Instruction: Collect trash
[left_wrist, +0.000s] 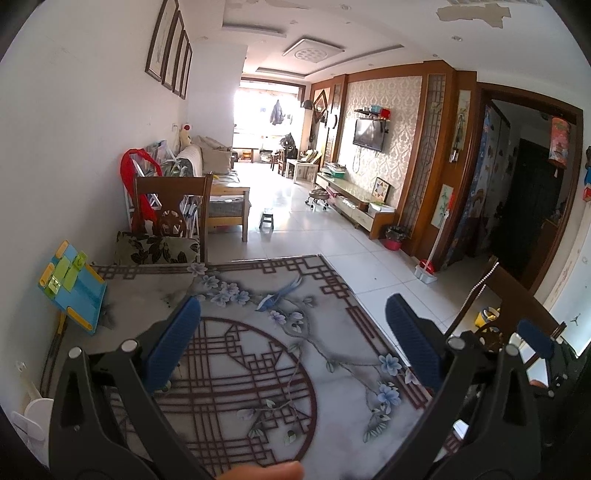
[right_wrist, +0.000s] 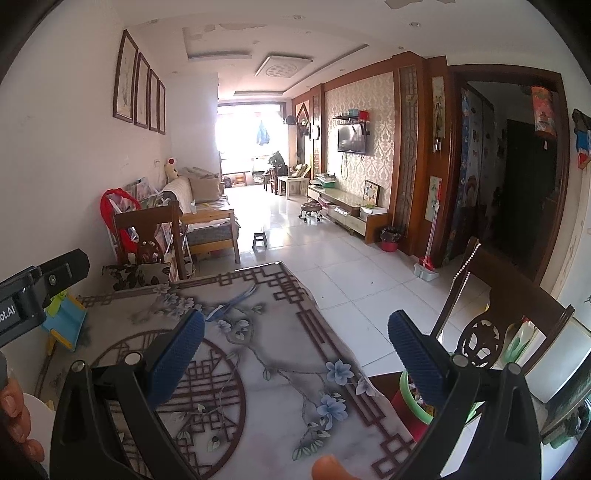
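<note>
- Both grippers: jaws spread wide, nothing between the blue pads, both held above the table.
- L gripper (left_wrist: 293, 325): over the table (left_wrist: 229, 291), which has a floral/lattice printed top. L pad over the circular lattice motif, R pad near the table's R edge.
- R gripper (right_wrist: 295, 332): L pad over the printed top, R pad past the table's R edge, above the floor and bin.
- Far L, L wrist view: blue/yellow/green folding stand (left_wrist: 72, 286) on the table's L side, by the wall. Part of it also shows in the R wrist view behind the L gripper's body.
- Behind the table, L: wooden chair (left_wrist: 171, 206) w/ floral cushion (left_wrist: 157, 247); red cloth (left_wrist: 138, 173) hung behind it.
- Centre, far: small dark step stool (left_wrist: 266, 219) on the tile floor; sofa along the L wall.
- Task item: no loose trash can be made out on the table in either view.
- R of the table: green-rimmed bin w/ red body (right_wrist: 413, 406) just beside the table's R edge, partly hidden by the R gripper's R finger. Contents too small to ID.
- R side: second wooden chair (right_wrist: 491, 332) just beyond the bin.
- Far R wall: red waste basket w/ dark liner (left_wrist: 396, 236) at the end of the TV cabinet; dustpan set (left_wrist: 428, 267) near the doorway.
- Fingertip (right_wrist: 328, 467) at the bottom edge of the R wrist view.
</note>
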